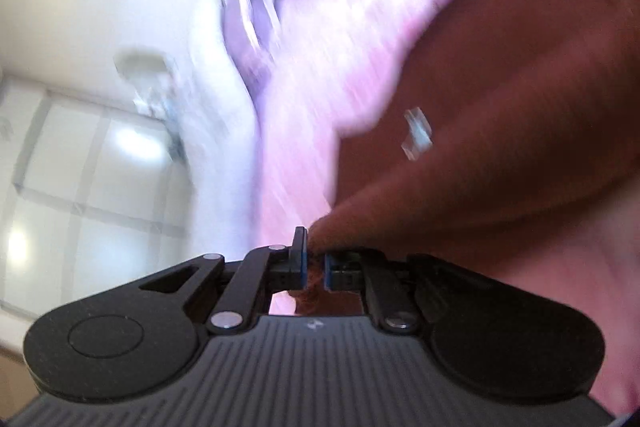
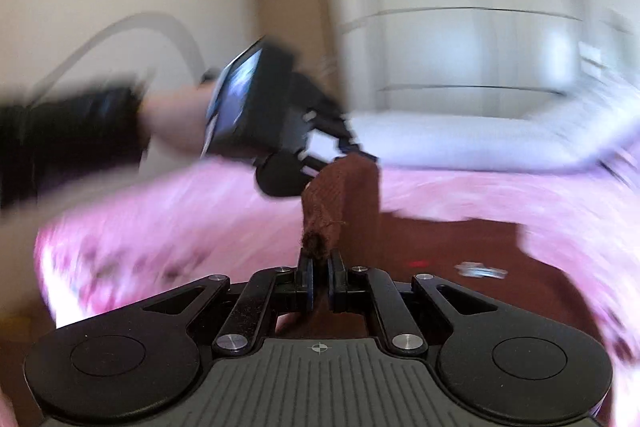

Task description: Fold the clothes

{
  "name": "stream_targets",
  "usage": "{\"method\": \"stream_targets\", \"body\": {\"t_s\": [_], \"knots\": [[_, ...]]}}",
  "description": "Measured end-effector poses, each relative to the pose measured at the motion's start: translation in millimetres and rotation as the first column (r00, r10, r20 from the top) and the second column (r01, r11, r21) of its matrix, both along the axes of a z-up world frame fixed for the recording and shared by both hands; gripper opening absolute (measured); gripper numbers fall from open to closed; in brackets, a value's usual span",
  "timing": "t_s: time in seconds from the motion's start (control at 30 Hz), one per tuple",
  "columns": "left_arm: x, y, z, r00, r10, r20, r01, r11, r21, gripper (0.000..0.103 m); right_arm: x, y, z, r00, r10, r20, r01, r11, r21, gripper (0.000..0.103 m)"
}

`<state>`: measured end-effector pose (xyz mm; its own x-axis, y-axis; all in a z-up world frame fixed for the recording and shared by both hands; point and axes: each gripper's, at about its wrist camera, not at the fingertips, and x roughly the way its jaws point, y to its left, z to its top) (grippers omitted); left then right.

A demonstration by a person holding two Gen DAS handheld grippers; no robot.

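A rust-brown knitted garment (image 1: 500,87) lies spread over a pink floral bedspread (image 1: 320,67), with a small white label (image 1: 418,133) on it. My left gripper (image 1: 316,267) is shut on a pinched edge of this garment, and the cloth rises in a fold from the pads. In the right wrist view my right gripper (image 2: 320,269) is shut on a frayed corner of the brown garment (image 2: 440,247), lifted off the bedspread (image 2: 160,219). Beyond it, the left gripper (image 2: 356,157), held by a hand in a black sleeve, grips another raised corner. Both views are motion-blurred.
A white pillow or sheet (image 2: 480,139) lies along the far side of the bed. Behind it stand white wardrobe doors (image 2: 460,27) and a wooden door (image 2: 292,19). Glossy white cupboard panels (image 1: 100,167) show left of the bed.
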<state>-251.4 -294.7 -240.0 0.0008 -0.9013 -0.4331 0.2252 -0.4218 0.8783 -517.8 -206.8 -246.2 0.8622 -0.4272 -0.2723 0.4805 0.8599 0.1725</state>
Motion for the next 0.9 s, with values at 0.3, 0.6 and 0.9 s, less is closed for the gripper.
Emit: {"method": "stream_targets", "body": {"t_s": [0.3,0.6,0.9], "knots": [[-145.3,-104.2,-80.5,0.991,-0.015,-0.137,0.038,0.985,0.171,0.029,-136.5,-68.6,-93.3,0.901,-0.435,0.003,0.390,0.811,0.437,0.005],[-36.6,-35.5,-34.6,0.809,0.315,-0.496,-0.198,0.941,0.275,0.038,-155.1,-87.6,-99.7,0.892,-0.451,0.044,0.359,0.763,0.538,0.005],[-29.1,42.6,-40.5,0.779,0.324,-0.537,-0.168,0.932,0.320,0.041,-197.3,-77.5,-104.7,0.817,-0.574,0.045,0.411,0.636,0.653,0.005]]}}
